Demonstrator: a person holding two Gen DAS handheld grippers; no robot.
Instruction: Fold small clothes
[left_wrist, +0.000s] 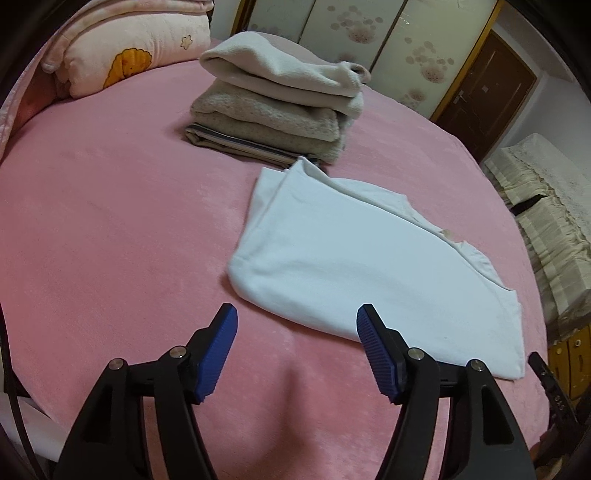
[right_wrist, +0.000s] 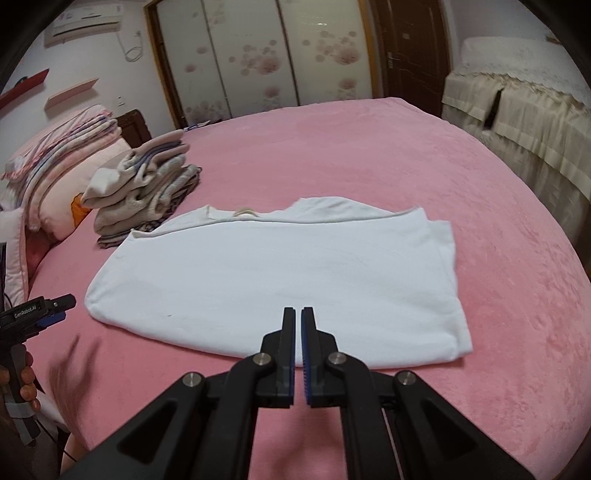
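A white garment (left_wrist: 354, 251) lies folded flat on the pink bed; it also shows in the right wrist view (right_wrist: 280, 273). My left gripper (left_wrist: 297, 321) is open and empty, just above the bed at the garment's near left edge. It also shows at the left edge of the right wrist view (right_wrist: 55, 310), held in a hand. My right gripper (right_wrist: 298, 321) is shut and empty, hovering over the garment's near edge. A stack of folded clothes (left_wrist: 280, 99) sits behind the garment, also in the right wrist view (right_wrist: 144, 184).
The pink bed cover (left_wrist: 110, 240) spreads all around. Pink pillows and folded bedding (right_wrist: 62, 162) lie at the head of the bed. A cream-covered piece of furniture (right_wrist: 524, 107) stands beside the bed. A wardrobe with sliding doors (right_wrist: 258, 51) stands behind.
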